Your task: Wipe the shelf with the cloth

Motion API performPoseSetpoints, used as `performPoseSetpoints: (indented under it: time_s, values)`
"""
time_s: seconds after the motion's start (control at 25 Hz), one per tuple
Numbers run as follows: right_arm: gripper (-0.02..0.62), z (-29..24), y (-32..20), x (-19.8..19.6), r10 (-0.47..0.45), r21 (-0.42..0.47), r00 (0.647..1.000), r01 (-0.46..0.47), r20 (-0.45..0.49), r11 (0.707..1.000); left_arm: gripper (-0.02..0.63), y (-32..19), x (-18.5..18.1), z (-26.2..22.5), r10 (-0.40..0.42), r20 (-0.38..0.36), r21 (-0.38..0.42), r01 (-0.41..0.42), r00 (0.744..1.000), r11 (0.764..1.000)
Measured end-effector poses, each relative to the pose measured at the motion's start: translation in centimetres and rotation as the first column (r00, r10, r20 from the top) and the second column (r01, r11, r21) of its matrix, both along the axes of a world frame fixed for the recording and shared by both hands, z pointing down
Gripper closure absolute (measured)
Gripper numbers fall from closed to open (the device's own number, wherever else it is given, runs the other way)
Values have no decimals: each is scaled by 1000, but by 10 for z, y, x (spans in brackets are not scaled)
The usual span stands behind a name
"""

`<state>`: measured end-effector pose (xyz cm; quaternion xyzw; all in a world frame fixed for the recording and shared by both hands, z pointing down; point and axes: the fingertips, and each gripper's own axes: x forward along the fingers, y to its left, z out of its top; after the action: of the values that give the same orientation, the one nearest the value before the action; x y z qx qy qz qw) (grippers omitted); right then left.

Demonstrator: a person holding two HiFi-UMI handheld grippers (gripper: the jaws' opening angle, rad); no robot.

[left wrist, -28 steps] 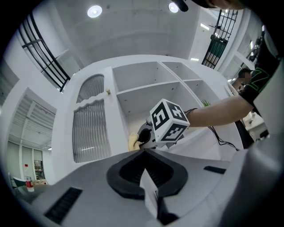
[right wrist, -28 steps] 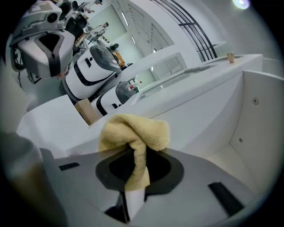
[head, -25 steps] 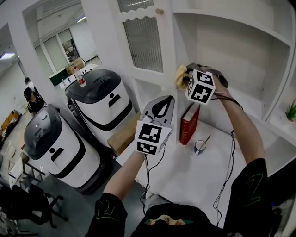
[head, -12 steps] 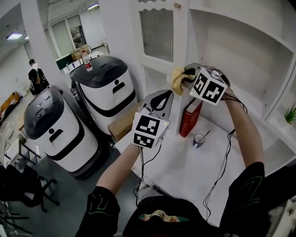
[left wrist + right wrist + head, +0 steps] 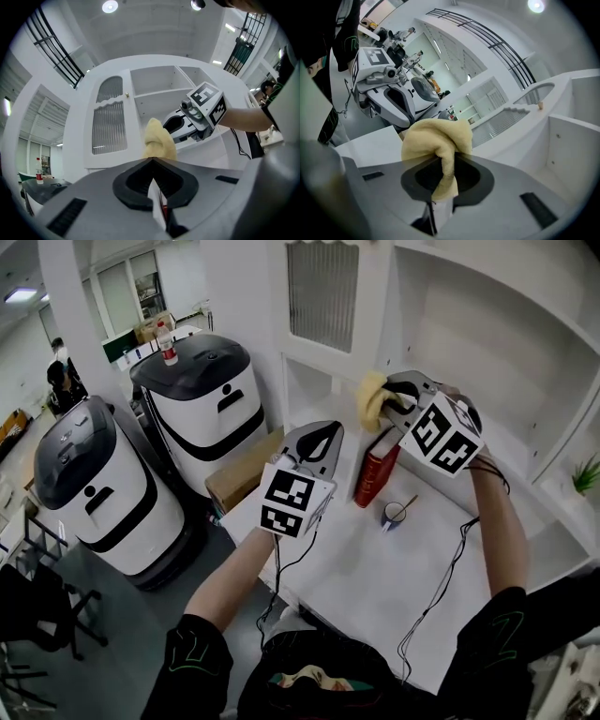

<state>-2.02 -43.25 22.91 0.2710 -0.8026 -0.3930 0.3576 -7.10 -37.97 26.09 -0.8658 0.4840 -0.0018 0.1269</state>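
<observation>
The right gripper (image 5: 388,399) has its jaws clamped on a crumpled pale-yellow cloth (image 5: 371,397). In the right gripper view, a fold of the cloth (image 5: 436,137) is pinched between the jaws of the right gripper (image 5: 441,165) and the rest bunches above them. The cloth is held up at the left front of the open white cabinet shelf (image 5: 517,444), just beside the ribbed glass cabinet door (image 5: 323,294). Whether it touches the shelf surface cannot be told.

The left gripper (image 5: 330,430) is lower and nearer the person, with its jaws together and nothing between them. In its own view, the left gripper (image 5: 151,160) points toward the cloth (image 5: 158,138) and the right gripper (image 5: 166,125).

A dark-red hardback book (image 5: 374,468) stands upright on the white table (image 5: 375,587) below the cloth. Near the book sits a small round blue-and-white cup (image 5: 393,515) with a thin stick (image 5: 411,504) leaning out over its rim. What else is in the cup cannot be made out.

Left of the table, a brown cardboard box (image 5: 240,482) lies beside two white-and-black rounded machines (image 5: 202,418). A clear plastic bottle with a red label (image 5: 167,343) stands on top of the farther machine. A small green plant (image 5: 587,472) shows at the right edge.
</observation>
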Motion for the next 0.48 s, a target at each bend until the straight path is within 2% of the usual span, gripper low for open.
performPoseSetpoints:
  time_s: [0.12, 0.28, 0.48]
  values:
    - [540, -5, -9, 16, 90, 29, 996, -90, 8, 995, 607, -11, 5, 7, 35, -13, -12, -35, 999, 999]
    - [540, -8, -29, 33, 197, 24, 980, -197, 6, 980, 607, -28, 17, 15, 99, -25, -27, -99, 995, 995]
    - [540, -8, -55, 51, 354, 41, 935, -353, -25, 935, 607, -48, 22, 25, 166, -23, -32, -167, 986, 986]
